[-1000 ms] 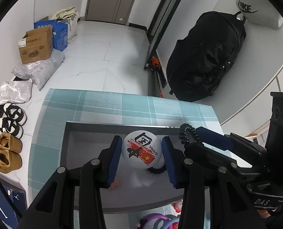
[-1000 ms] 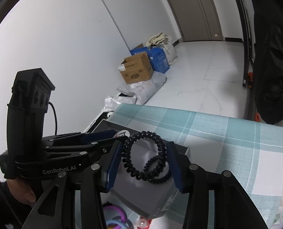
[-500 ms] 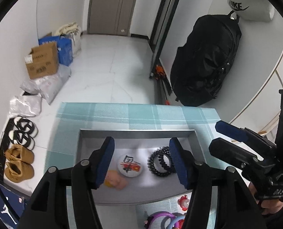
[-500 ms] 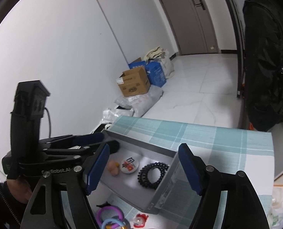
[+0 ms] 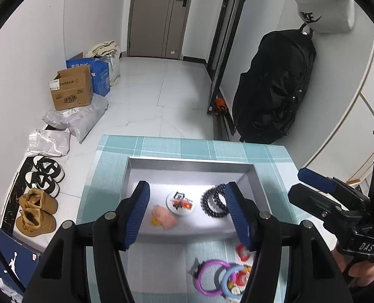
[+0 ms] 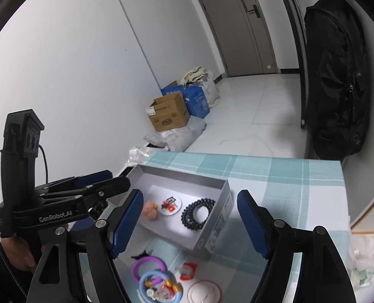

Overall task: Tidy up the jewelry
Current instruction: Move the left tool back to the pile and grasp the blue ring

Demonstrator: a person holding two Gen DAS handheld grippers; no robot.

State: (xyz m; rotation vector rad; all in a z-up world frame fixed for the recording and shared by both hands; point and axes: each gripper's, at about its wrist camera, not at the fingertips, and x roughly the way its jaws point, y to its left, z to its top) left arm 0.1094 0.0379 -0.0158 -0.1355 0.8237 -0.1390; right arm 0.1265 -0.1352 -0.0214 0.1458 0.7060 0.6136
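Observation:
A grey box (image 5: 192, 165) (image 6: 219, 217) sits on the teal checked cloth. Inside lie a black coiled hair tie (image 5: 214, 200) (image 6: 198, 213), a round white badge (image 5: 180, 202) (image 6: 171, 204) and a small pink charm (image 5: 163, 217) (image 6: 150, 209). My left gripper (image 5: 187, 214) is open and empty, held above the box's near side. My right gripper (image 6: 189, 224) is open and empty, above the box's right end. In front of the box lie purple and blue rings (image 5: 219, 276) (image 6: 150, 274), a red piece (image 5: 242, 252) (image 6: 187, 270) and a round white disc (image 6: 204, 291).
The cloth-covered table (image 5: 111, 156) ends at its far edge above a white tiled floor. A black backpack (image 5: 272, 88) hangs at right. Cardboard boxes (image 5: 72, 91) and shoes (image 5: 35, 212) are on the floor at left. A crumpled plastic bag (image 6: 366, 267) lies at the table's right.
My left gripper let go of the white badge and my right gripper let go of the black hair tie; both now lie in the box. Both grippers opened and pulled back and up.

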